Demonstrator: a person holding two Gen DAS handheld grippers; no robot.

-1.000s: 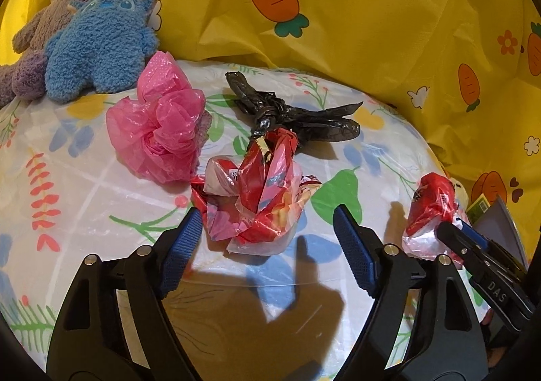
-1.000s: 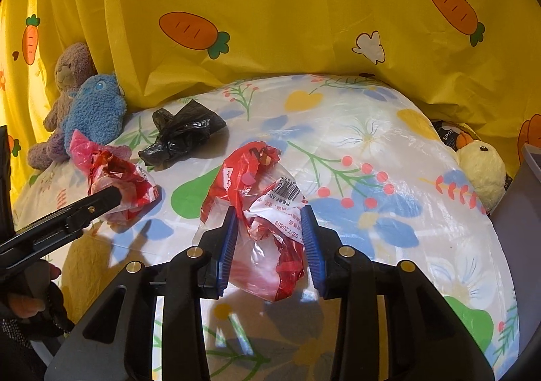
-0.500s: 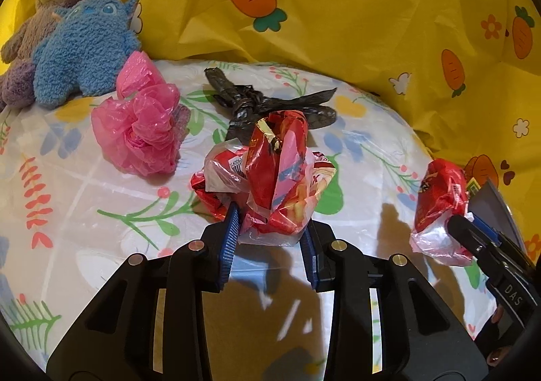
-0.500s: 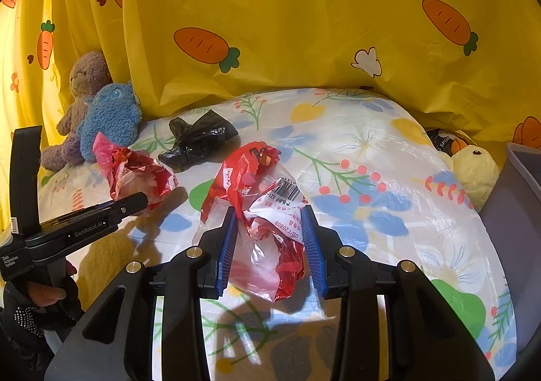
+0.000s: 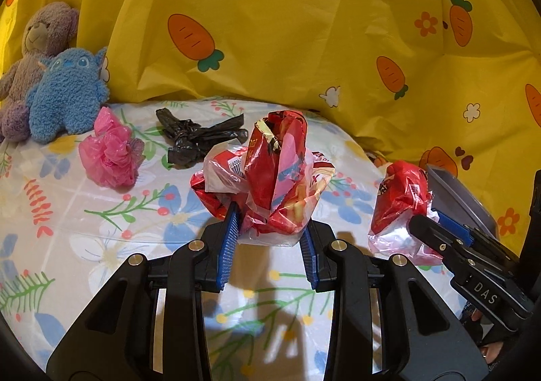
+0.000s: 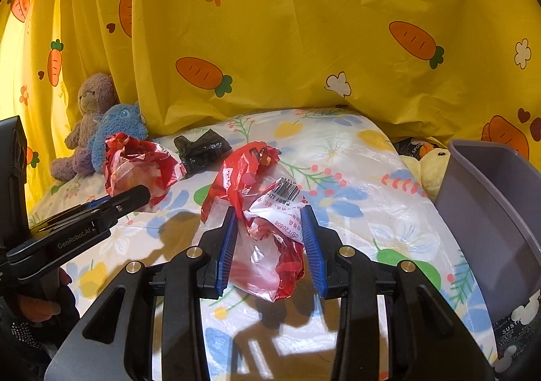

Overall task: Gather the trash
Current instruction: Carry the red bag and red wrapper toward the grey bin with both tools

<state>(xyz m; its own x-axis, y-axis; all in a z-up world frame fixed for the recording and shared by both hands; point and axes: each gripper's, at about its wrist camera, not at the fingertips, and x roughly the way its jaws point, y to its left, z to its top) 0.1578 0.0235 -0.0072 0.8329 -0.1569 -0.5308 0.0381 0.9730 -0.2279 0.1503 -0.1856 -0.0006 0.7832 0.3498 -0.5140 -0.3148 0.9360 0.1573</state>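
Grippers both clamped: left gripper (image 5: 270, 229) on red wrapper bundle (image 5: 267, 174), right gripper (image 6: 270, 239) on red-clear bag (image 6: 260, 208). Keep squeeze firm, carry over grey bin (image 6: 490, 212) rim, release inside.

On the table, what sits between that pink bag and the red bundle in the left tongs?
A knotted black bag lies between the pink bag and the red bundle in the left tongs, slightly farther back. The left wrist view shows this.

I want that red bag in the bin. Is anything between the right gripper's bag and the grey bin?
Nothing visible. The right gripper holds the red bag, and only bare tablecloth lies toward the grey bin.
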